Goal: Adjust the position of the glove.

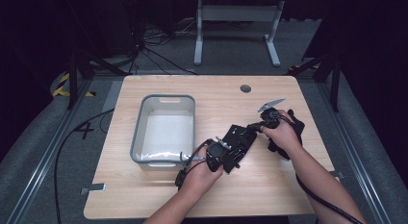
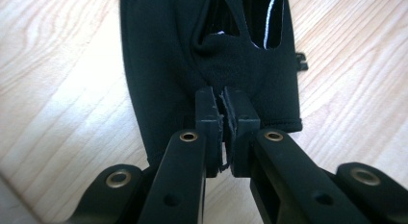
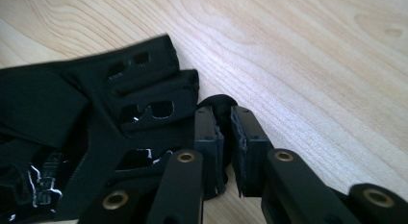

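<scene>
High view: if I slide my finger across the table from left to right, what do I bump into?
Grey bin → left gripper → black cloth → right gripper

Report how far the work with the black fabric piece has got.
Done: both grippers have closed on the black fabric piece with cut-out slots; the left gripper pinches its hem and the right gripper nips an edge at the other end. In hand: the piece is held between them just above the light wooden table. Left: the grey plastic bin looks empty, so probably putting the piece there.
</scene>
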A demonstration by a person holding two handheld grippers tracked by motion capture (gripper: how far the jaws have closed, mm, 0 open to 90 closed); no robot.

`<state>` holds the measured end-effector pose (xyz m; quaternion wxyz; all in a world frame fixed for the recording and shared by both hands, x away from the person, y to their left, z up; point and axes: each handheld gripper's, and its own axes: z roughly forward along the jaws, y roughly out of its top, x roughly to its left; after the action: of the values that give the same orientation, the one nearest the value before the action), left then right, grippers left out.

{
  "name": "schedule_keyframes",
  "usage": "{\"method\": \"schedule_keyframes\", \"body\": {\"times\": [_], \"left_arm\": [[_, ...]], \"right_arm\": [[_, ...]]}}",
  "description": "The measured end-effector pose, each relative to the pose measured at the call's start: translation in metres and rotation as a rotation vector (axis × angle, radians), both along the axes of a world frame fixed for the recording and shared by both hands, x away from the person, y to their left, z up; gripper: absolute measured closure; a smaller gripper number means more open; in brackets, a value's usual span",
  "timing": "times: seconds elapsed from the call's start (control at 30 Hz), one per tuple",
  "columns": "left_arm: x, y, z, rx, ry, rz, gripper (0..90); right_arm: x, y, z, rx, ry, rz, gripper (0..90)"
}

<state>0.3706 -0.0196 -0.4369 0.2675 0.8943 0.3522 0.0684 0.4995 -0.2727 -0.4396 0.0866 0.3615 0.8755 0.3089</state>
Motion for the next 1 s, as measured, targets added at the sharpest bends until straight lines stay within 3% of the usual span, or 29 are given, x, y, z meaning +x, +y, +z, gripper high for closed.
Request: {"method": "schedule_keyframes", "body": {"times": [0.2,0.47,0.7,0.97,1.0], "left_arm": [[-0.006,0.013,0.019,-0.025,-0.015,-0.009,85.7],[-0.017,0.027,0.037,-0.026,-0.051,-0.036,85.4],[-0.019,0.026,0.043,-0.006,-0.079,-0.044,85.3],[-0.020,0.029,0.043,0.003,-0.076,-0.062,85.3],[-0.021,0.029,0.041,0.010,-0.070,-0.069,85.3]], "right_arm": [[-0.017,-0.006,0.023,0.076,-0.030,0.005,82.0],[-0.065,-0.020,0.053,0.181,-0.075,-0.015,81.6],[-0.101,-0.030,0.058,0.210,-0.096,-0.048,81.3],[-0.130,-0.034,0.059,0.225,-0.102,-0.038,81.1],[-0.140,-0.034,0.057,0.221,-0.102,-0.033,81.1]]}}
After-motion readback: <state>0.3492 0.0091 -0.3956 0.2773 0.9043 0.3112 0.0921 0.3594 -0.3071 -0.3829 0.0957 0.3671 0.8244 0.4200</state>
